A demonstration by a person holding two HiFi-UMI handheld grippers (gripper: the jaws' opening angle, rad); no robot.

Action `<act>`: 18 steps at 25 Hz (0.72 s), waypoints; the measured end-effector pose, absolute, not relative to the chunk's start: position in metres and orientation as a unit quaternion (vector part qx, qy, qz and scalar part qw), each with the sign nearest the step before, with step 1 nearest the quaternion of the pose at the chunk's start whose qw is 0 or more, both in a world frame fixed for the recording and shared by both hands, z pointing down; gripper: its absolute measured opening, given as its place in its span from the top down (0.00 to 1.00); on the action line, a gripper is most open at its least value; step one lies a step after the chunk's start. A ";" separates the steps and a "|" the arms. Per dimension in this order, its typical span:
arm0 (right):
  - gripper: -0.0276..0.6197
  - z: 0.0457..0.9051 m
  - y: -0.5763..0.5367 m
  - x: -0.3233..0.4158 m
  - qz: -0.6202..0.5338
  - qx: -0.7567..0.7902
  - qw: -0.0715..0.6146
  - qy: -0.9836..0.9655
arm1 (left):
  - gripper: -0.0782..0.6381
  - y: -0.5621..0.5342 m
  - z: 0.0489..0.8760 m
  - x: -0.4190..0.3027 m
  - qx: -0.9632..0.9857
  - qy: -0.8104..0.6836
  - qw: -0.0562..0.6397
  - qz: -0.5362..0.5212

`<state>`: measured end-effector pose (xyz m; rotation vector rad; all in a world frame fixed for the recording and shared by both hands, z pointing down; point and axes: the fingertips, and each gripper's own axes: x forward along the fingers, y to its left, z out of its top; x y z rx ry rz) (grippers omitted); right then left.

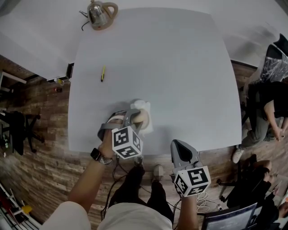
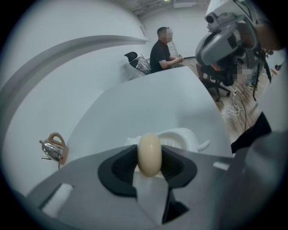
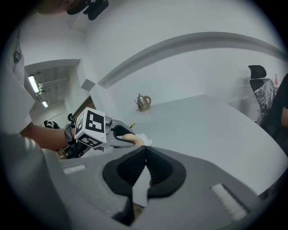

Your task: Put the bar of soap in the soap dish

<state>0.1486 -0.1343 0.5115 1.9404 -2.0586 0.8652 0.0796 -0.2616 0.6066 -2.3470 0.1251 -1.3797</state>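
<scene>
- The only print in view is the black-and-white square markers on the cube of each of your tongs.
- Your left tongs [image 1: 136, 118] hold the bar of soap [image 2: 149, 155] on edge, with a dark ribbed pad against each broad face.
- The soap is a smooth, cream, rounded oval. It sits right at the soap dish [image 2: 182, 136], near the surface's [image 1: 157, 67] front edge. Whether it touches the dish can't be told.
- The dish is glossy white with a curved rim, and the soap and left tongs hide most of it.
- Your right tongs [image 3: 145, 158] are closed with the pads meeting and nothing between them. They sit off the front edge of the surface, above the wood-plank floor [image 1: 40, 148].
- The surface is plain, matte and pale, with rounded corners.
- A shiny metal kettle [image 1: 101, 13] stands at the far corner, and a slim yellow pen [image 1: 102, 73] lies well apart from the dish.
</scene>
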 end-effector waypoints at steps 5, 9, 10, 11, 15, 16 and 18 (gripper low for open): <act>0.95 0.513 -0.131 0.149 0.293 0.655 0.090 -0.691 | 0.69 -0.259 0.606 0.080 -0.844 0.045 0.203 -0.494; 0.95 0.514 -0.129 0.148 0.294 0.656 0.091 -0.689 | 0.69 -0.260 0.606 0.080 -0.838 0.054 0.222 -0.496; 0.95 0.514 -0.129 0.148 0.295 0.656 0.091 -0.689 | 0.69 -0.262 0.607 0.080 -0.836 0.058 0.226 -0.497; 0.95 0.515 -0.129 0.148 0.295 0.656 0.092 -0.689 | 0.69 -0.263 0.607 0.080 -0.835 0.061 0.228 -0.497; 0.95 0.517 -0.129 0.149 0.299 0.658 0.092 -0.685 | 0.69 -0.264 0.606 0.081 -0.840 0.061 0.219 -0.493; 0.95 0.517 -0.129 0.149 0.299 0.658 0.092 -0.685 | 0.69 -0.264 0.606 0.081 -0.842 0.060 0.215 -0.492; 0.95 0.517 -0.129 0.148 0.300 0.658 0.092 -0.684 | 0.68 -0.262 0.605 0.080 -0.845 0.057 0.206 -0.490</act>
